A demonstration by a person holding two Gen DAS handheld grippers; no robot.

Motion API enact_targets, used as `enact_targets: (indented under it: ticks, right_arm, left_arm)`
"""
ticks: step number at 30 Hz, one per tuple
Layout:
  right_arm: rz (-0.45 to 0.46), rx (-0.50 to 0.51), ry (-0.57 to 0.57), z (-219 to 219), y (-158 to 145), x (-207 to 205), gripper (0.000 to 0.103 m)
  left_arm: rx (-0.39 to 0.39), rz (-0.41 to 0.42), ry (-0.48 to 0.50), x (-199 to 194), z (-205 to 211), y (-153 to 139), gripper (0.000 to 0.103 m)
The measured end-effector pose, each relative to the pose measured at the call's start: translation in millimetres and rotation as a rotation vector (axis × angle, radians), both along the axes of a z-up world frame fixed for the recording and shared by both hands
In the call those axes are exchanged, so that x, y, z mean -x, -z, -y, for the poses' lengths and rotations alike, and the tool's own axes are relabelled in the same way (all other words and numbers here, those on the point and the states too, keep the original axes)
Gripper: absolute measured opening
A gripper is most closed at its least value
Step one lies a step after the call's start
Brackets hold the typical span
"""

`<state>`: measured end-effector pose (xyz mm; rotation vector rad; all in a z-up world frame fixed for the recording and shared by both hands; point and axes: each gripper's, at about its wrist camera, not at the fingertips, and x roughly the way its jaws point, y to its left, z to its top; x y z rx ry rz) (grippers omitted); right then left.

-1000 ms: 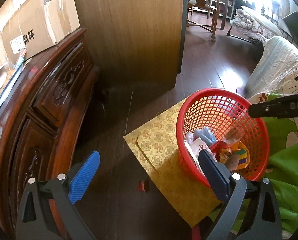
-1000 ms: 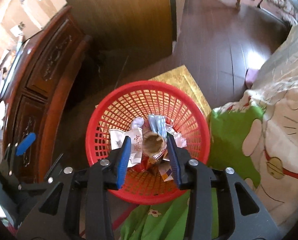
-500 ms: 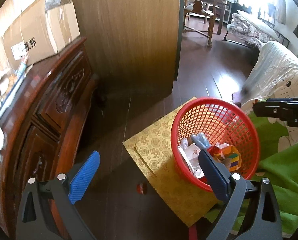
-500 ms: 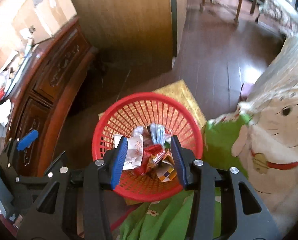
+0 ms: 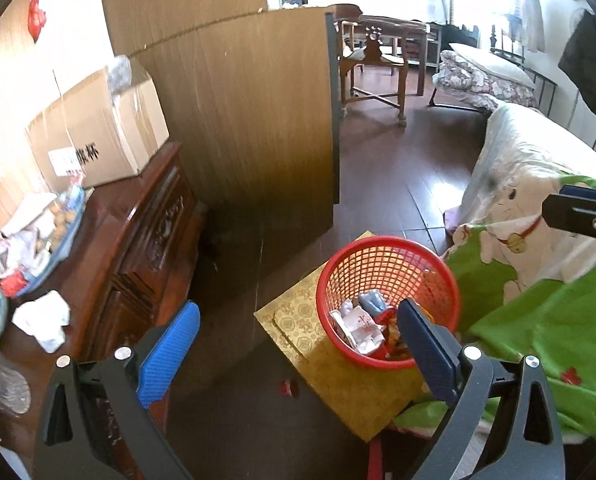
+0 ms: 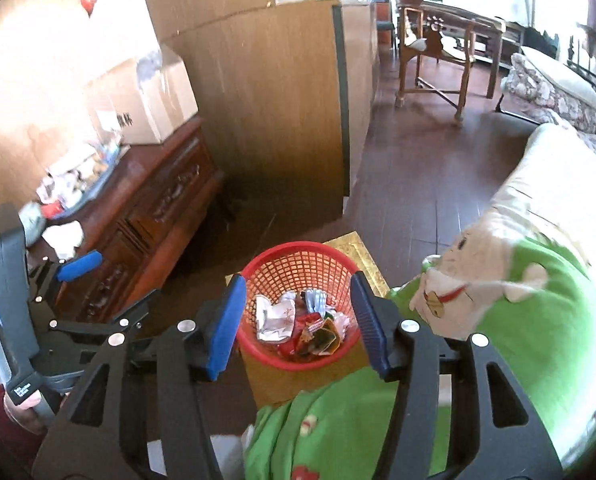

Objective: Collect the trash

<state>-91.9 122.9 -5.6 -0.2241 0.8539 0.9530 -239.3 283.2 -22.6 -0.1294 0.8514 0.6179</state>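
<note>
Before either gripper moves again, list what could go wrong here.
1. The red basket stands on a gold mat close to the green blanket; a low pass could snag the cloth or tip it.
2. A small red scrap lies on the dark floor and is easily missed.
3. Crumpled paper sits near the cabinet edge; the open left gripper may knock it off.

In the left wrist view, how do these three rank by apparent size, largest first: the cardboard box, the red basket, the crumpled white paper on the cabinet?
1. cardboard box
2. red basket, only somewhat smaller than the box
3. crumpled white paper, clearly the smallest

The box stands farther from the camera, so its true lead is probably greater.
</note>
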Motion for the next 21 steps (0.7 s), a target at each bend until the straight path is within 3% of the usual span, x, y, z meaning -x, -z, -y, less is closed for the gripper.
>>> enact_targets:
  ticks: [4, 10, 13, 21]
  right_arm:
    - [0.01, -0.042, 0.007, 22, -20, 9, 0.055]
    - [0.069, -0.061, 0.045, 44, -37, 24, 0.079]
    - [0.045, 0.02, 0.056, 41, -20, 25, 0.085]
    - [-0.08, 0.184, 0.032, 20, 24, 13, 0.085]
  left_arm:
    - [-0.035, -0.008, 0.016, 7, 20, -19, 0.097]
    - [-0.069, 0.0, 0.042, 12, 37, -32, 0.097]
    - [-0.057, -0.004, 0.06, 7, 38, -28, 0.097]
    - [0.031, -0.063, 0.038, -2, 27, 13, 0.097]
